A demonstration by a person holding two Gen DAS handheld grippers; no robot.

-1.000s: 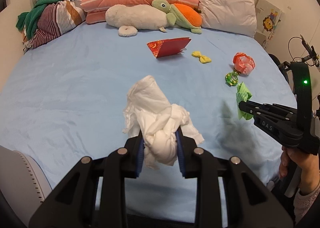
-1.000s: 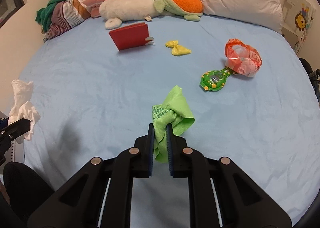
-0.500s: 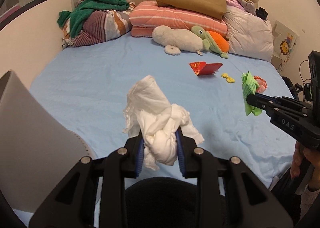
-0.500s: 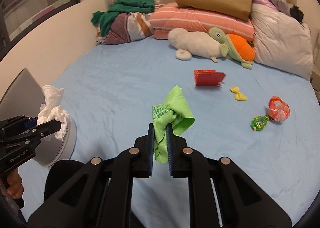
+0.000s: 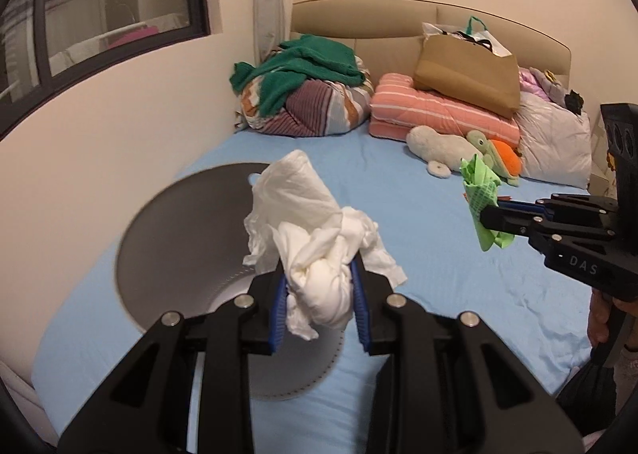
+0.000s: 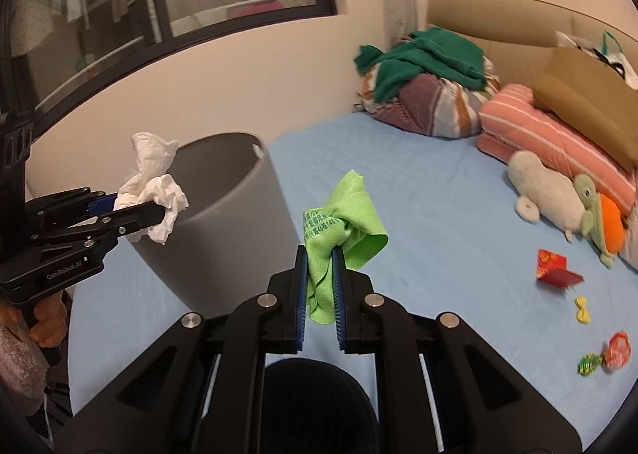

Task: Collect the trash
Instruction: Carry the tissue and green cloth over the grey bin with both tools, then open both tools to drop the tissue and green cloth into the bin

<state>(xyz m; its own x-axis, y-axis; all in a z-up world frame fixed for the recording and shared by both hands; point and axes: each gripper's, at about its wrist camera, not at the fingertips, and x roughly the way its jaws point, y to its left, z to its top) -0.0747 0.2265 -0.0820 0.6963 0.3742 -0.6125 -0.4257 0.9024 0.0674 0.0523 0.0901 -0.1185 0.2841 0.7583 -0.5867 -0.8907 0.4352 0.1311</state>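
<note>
the left gripper [image 5: 319, 306] is clamped on a crumpled white tissue [image 5: 315, 250], its blue pads pressed against the wad's lower knot while loose folds stand up above the fingers. seen from the left wrist, the tissue hangs over the open mouth of a grey bin [image 5: 187, 238] that stands at the near left of the bed [image 5: 430, 254], against the cream wall. from the right wrist view the same tissue [image 6: 153, 191] sits at the tip of the left gripper [image 6: 159, 211], beside the bin's [image 6: 223, 223] upper wall and just short of its rim.

the right gripper [image 6: 319, 294] is nearly closed, pinching a bright green wrapper [image 6: 339, 238] with dark green print; the wrapper stands up and flares above the pads, held in the air over the blue sheet to the right of the bin. the left wrist view shows that wrapper [image 5: 480, 195] at the tip of the right gripper [image 5: 488, 221], with a person's hand [image 5: 598, 318] on the handle.

well apart on the bed [image 6: 438, 223] lie a red envelope [image 6: 556, 272], a yellow bow [image 6: 582, 308] and, near the right edge, a red-and-white wrapper [image 6: 618, 354] touching a green wrapper piece [image 6: 588, 366]. a white plush [image 6: 544, 191] and a turtle plush [image 6: 602, 219] rest by the striped pink pillow [image 6: 550, 135] at the head of the bed.
</note>
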